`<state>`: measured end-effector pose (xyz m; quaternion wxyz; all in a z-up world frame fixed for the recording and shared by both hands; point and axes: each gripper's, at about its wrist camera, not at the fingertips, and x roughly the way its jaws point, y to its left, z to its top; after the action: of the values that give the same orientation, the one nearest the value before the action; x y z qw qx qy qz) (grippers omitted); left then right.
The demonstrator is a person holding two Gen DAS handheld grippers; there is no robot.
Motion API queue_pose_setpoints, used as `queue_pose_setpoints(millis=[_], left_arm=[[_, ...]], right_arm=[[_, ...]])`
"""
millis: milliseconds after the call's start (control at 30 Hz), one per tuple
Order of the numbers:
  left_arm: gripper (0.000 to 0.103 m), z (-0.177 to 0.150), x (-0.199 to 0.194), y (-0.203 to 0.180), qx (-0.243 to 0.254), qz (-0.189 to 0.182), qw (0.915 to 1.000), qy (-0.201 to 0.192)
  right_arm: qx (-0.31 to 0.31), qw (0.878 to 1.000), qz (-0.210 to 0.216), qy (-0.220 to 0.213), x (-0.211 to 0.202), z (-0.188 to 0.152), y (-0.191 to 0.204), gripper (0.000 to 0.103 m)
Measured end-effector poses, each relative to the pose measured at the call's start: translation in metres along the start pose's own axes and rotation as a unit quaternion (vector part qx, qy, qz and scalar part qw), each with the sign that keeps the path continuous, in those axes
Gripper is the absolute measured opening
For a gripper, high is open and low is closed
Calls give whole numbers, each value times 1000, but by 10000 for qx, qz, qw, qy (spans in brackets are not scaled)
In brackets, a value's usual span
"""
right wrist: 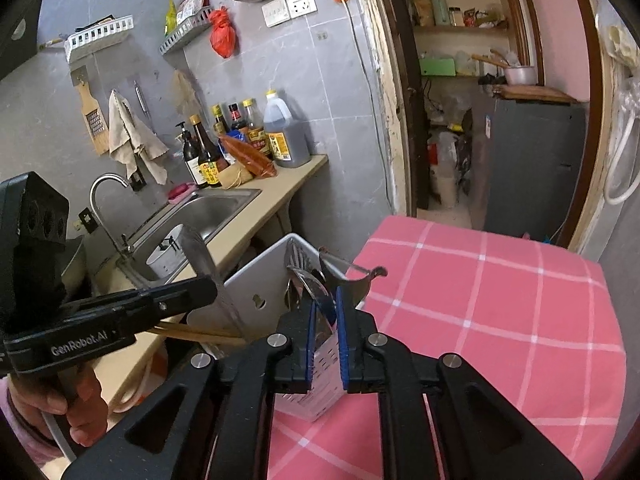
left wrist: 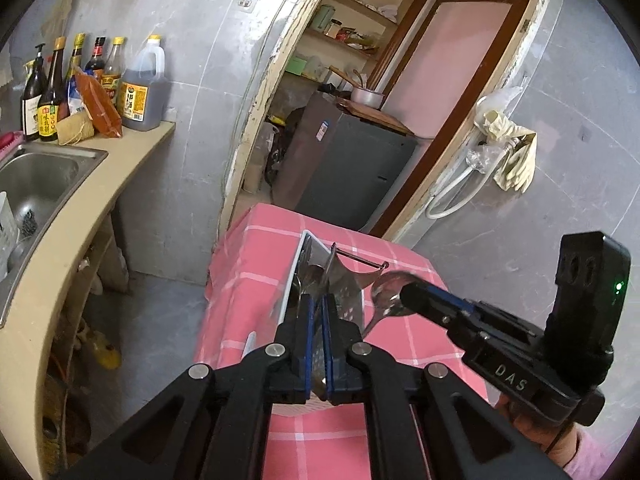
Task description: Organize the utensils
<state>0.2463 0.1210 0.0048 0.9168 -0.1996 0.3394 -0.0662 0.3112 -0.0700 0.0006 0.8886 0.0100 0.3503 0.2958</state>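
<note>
A white utensil holder point(left wrist: 298, 264) stands on the pink checked tablecloth point(left wrist: 404, 344) with several metal utensils in it, a peeler among them. My left gripper point(left wrist: 318, 300) is shut on a flat metal grater point(left wrist: 349, 294) and holds it just above the holder. In the right wrist view the left gripper point(right wrist: 212, 286) holds that grater point(right wrist: 208, 264) left of the holder point(right wrist: 256, 284). My right gripper point(right wrist: 325, 304) is shut on a metal spoon point(right wrist: 318, 290); the left wrist view shows the spoon point(left wrist: 390, 286) beside the holder.
A beige counter point(left wrist: 60, 232) with a steel sink point(left wrist: 36, 184) runs along the left. Sauce bottles point(left wrist: 80, 88) stand at its far end. A doorway point(left wrist: 360, 92) with a grey cabinet point(left wrist: 352, 164) lies behind the table. Chopsticks point(right wrist: 192, 332) lie below the left gripper.
</note>
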Motion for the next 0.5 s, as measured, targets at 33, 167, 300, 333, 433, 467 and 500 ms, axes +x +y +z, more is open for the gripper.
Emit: queue_pose_setpoints(millis=[33, 167, 300, 333, 433, 467, 500], left_arm=[[10, 0, -1, 1, -17, 1, 10000, 13], [31, -1, -6, 6, -145, -3, 9999, -82], [42, -1, -14, 7, -176, 56, 9995, -255], [45, -2, -16, 6, -154, 82, 9994, -304], [57, -1, -22, 1, 18, 270, 9986, -456], [66, -2, -24, -1, 75, 327, 9982, -504], [70, -2, -26, -3, 137, 399, 9976, -554]], right_arm=[[28, 10000, 30, 33, 1, -3, -1, 13], [98, 9999, 29, 16, -2, -5, -5, 30], [86, 9999, -114, -88, -9, -7, -6, 35], [85, 9997, -173, -144, -12, -8, -6, 38], [68, 9988, -352, -340, -22, -7, -5, 52], [53, 9982, -446, -406, -26, -8, -5, 56], [39, 9973, -565, -472, -30, -8, -5, 60]])
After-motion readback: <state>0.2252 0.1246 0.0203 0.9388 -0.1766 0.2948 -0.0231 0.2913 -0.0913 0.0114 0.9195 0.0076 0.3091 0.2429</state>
